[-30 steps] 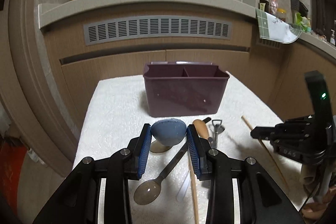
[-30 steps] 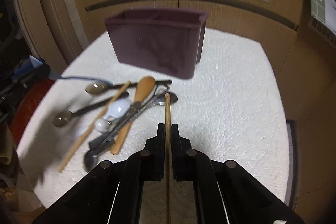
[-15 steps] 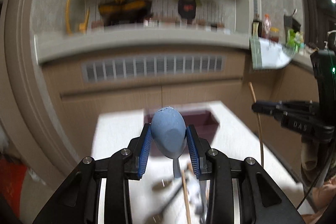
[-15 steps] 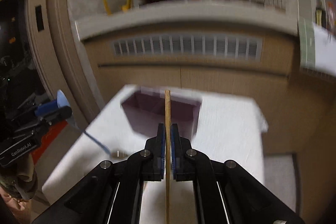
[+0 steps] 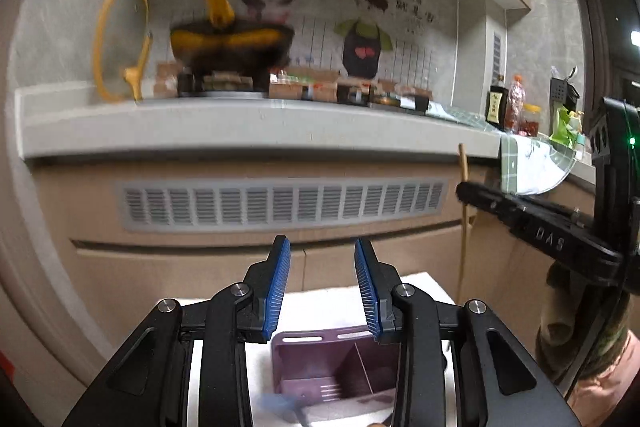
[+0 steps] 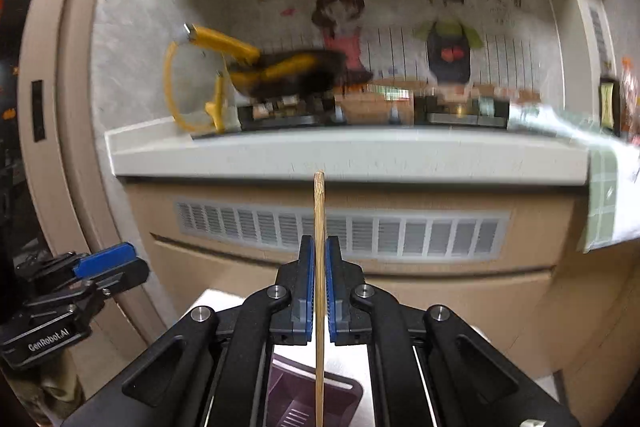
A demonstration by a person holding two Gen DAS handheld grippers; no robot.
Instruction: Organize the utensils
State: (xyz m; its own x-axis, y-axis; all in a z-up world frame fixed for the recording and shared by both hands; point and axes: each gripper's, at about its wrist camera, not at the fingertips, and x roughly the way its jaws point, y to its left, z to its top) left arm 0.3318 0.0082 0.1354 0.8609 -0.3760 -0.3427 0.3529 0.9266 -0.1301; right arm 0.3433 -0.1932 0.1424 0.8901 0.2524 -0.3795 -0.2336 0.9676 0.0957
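Two handheld grippers hang above the table. The left gripper [image 5: 320, 267] has its blue-ribbed pads [image 5: 277, 283] spread, with nothing between them. The right gripper [image 6: 319, 287] is pressed together on a thin, pale wooden chopstick [image 6: 319, 211], which stands upright in the pinch. A short length of it shows above the pads and the longer part hangs below.

Beneath both tools sits the dull-purple plastic caddy [image 5: 332, 367], open at the top, split by a divider and slotted in the floor. From the right wrist view, the chopstick's lower part lies across the caddy's opening. A blurred blue shape [image 5: 280, 405] shows at the caddy's near left corner. It is probably a blue utensil, but I cannot tell whether it is inside. The caddy rests on a white textured cloth [image 5: 320, 301] covering the table.

The chopstick should handle as light and stiff, and its smooth round shaft can pivot or slip between flat pads. Because it is held near its upper end it will swing easily, so a firm pinch and a slow, straight lowering into a compartment seem wise.
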